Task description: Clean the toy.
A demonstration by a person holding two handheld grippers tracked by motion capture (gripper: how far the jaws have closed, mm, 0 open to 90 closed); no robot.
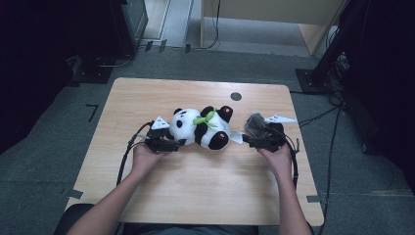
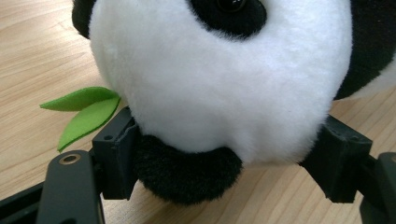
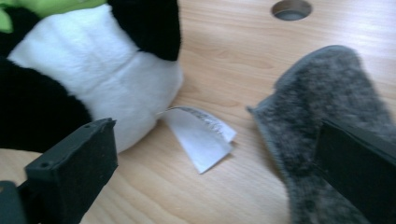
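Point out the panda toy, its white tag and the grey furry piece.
panda toy [image 1: 188, 126]: high view, white head.
white tag [image 3: 201, 135]: right gripper view, flat middle.
grey furry piece [image 3: 322, 93]: right gripper view, upper fur.

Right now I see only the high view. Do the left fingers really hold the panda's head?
Observer: The panda's head sits between the left gripper fingers. Both touch fur, but I cannot confirm squeezing.
Operator: What is the black part there?
Observer: A black ear, resting against one finger.
Operator: And the right side?
Observer: The right gripper stands wide open, with a white tag on the table between its fingers.
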